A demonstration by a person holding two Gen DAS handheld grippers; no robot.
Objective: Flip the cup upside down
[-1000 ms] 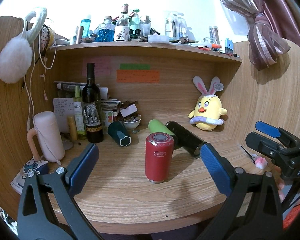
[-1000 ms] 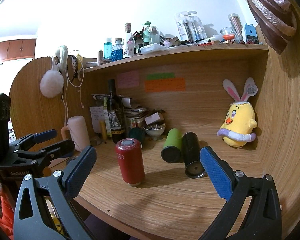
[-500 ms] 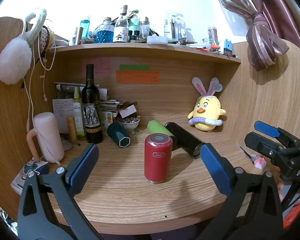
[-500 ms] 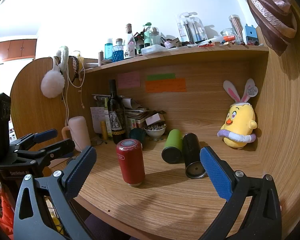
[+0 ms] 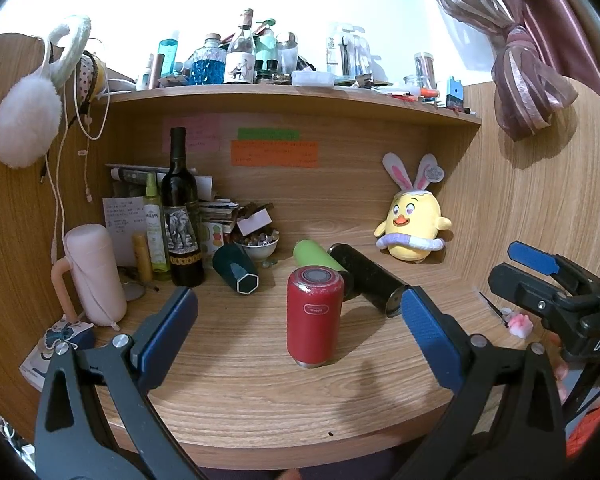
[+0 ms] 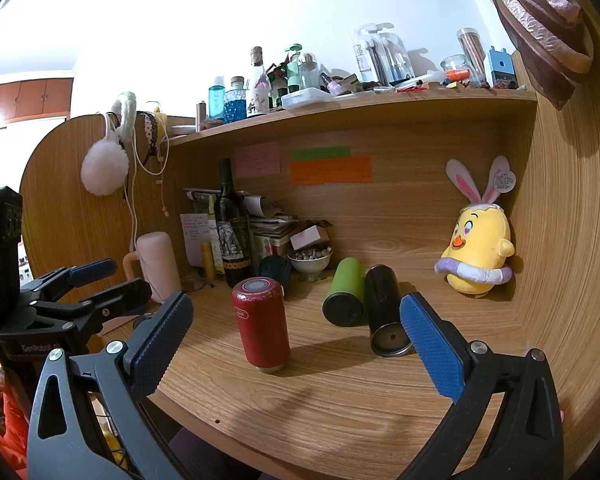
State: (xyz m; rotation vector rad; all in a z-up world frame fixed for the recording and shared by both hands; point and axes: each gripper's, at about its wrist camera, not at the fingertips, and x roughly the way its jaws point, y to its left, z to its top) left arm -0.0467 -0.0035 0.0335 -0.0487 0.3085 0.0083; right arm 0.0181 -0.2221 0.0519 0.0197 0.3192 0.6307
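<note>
A red cup point(image 5: 314, 315) stands on end on the wooden desk point(image 5: 236, 392), its flat grey-disc end up; it also shows in the right wrist view point(image 6: 261, 324). My left gripper point(image 5: 296, 334) is open and empty, its blue pads apart on either side of the cup, short of it. My right gripper point(image 6: 296, 336) is open and empty, with the cup left of centre between its pads. Each gripper shows in the other's view, the right one point(image 5: 548, 280) and the left one point(image 6: 84, 284), both apart from the cup.
A green cup point(image 5: 314, 256), a black cup point(image 5: 370, 280) and a dark teal cup point(image 5: 236, 272) lie on their sides behind the red one. A wine bottle point(image 5: 182, 216), a pink jug point(image 5: 94, 274) and a small bowl point(image 5: 260, 244) stand at the back left. A yellow plush chick point(image 5: 410, 228) sits at the back right.
Both views have shifted very slightly. The cup and both grippers stand as before.
</note>
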